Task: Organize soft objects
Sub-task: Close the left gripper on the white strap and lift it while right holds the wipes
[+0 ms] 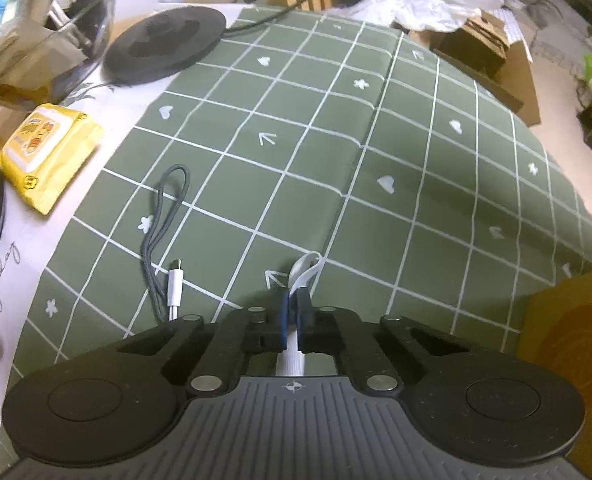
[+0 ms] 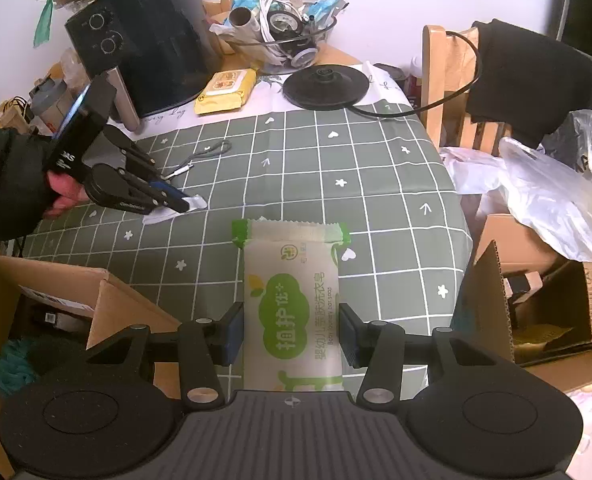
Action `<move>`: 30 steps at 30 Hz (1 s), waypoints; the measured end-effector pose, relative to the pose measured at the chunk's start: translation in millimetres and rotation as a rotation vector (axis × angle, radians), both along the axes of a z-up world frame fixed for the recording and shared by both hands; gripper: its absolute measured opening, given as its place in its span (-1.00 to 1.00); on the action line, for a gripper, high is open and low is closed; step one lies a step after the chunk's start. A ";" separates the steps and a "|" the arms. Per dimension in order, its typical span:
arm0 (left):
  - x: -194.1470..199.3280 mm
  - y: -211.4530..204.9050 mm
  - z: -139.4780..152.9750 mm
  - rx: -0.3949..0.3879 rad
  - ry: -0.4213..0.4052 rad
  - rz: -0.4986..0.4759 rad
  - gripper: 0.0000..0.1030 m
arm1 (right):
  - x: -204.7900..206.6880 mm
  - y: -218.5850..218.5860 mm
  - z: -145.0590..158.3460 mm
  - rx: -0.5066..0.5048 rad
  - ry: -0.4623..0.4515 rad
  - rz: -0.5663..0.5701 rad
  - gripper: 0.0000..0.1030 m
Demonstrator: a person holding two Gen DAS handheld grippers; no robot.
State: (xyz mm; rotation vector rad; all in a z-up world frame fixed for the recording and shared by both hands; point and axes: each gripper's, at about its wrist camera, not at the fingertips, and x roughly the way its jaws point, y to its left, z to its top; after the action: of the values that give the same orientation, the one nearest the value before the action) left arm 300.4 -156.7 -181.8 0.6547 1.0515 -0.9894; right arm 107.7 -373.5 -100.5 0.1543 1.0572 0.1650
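Left gripper (image 1: 295, 308) pinches a thin white packet (image 1: 303, 266), fingers nearly together, low over the green grid cloth (image 1: 375, 152) at its near left. Right gripper (image 2: 292, 334) holds the baby soap pack (image 2: 292, 304) lengthwise at the near edge, pads pressed on both long sides. Probably a carry-and-place step: keep grips steady, avoid crushing. Grey cord (image 1: 164, 216) and USB plug (image 1: 175, 284) lie just left of the left gripper; steer clear. An open cardboard box (image 2: 96, 304) sits near left.
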 end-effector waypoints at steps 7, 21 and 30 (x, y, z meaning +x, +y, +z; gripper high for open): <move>-5.0 8.1 27.4 -0.046 -0.024 0.062 -0.94 | 2.9 3.4 4.4 -0.015 -0.005 -0.008 -0.01; -35.7 47.8 98.5 -0.153 -0.156 0.229 -0.94 | 4.2 16.2 28.6 0.005 -0.057 0.025 -0.01; -63.6 66.3 137.3 -0.175 -0.236 0.338 -0.94 | 4.6 28.2 48.6 0.008 -0.104 0.067 -0.01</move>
State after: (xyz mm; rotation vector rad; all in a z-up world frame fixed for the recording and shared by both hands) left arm 236.8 -90.4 -44.5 0.4198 0.8227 -0.6818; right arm 112.3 -345.3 -51.9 0.1164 0.9587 0.2354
